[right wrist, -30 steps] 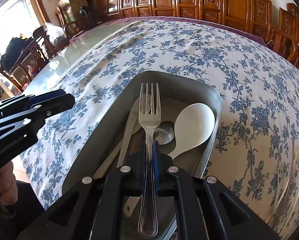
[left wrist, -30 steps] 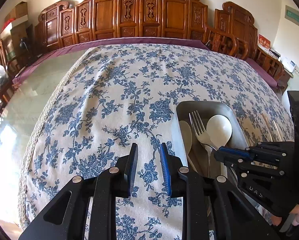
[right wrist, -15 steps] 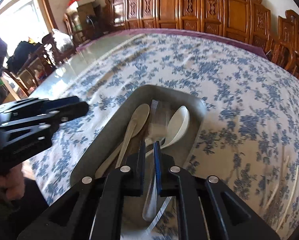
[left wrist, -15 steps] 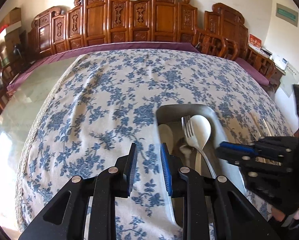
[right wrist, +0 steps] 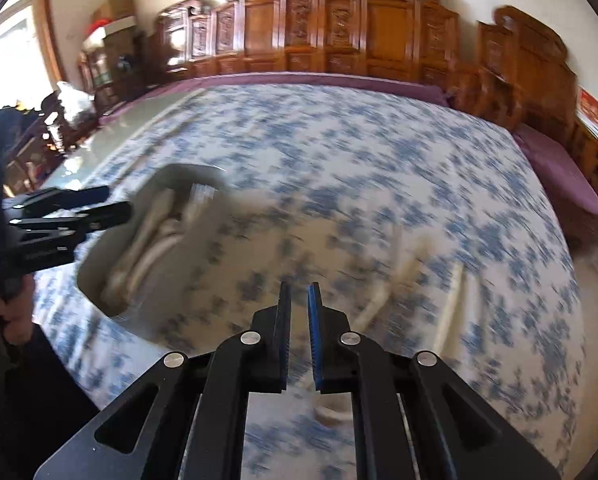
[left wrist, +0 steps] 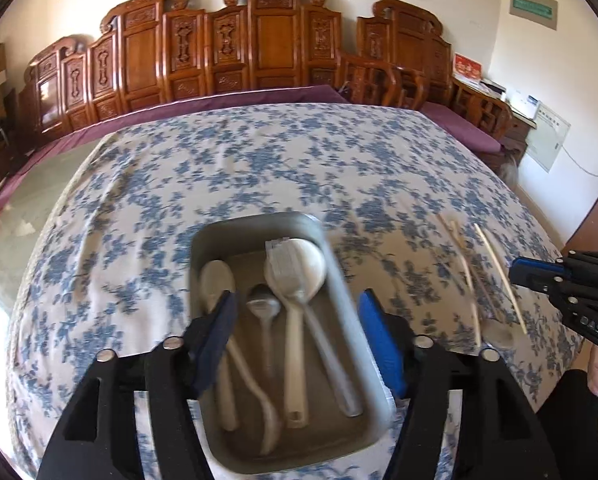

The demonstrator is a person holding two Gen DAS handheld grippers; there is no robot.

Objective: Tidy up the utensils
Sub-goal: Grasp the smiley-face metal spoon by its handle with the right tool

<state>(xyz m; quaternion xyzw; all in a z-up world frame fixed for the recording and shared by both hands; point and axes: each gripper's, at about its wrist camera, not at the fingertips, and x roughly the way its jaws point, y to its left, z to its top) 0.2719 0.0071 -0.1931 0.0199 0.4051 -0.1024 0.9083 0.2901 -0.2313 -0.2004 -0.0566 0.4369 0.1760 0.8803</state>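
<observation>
Your left gripper (left wrist: 295, 320) hangs wide open over the tray (left wrist: 339, 280), one finger at each long wall, gripping nothing; inside lie the fork (left wrist: 323, 340), two pale spoons (left wrist: 217, 280) and a metal spoon (left wrist: 263, 308); your right gripper (right wrist: 299, 320) is parted by a narrow gap, empty, over the cloth (right wrist: 379, 160) beside the chopsticks (left wrist: 499, 276), well right of the tray

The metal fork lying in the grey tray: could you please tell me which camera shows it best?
The left wrist view: the metal fork lies full length, tines over a white spoon, inside the grey rectangular tray. The right wrist view is motion-blurred; only pale streaks show in that tray.
</observation>
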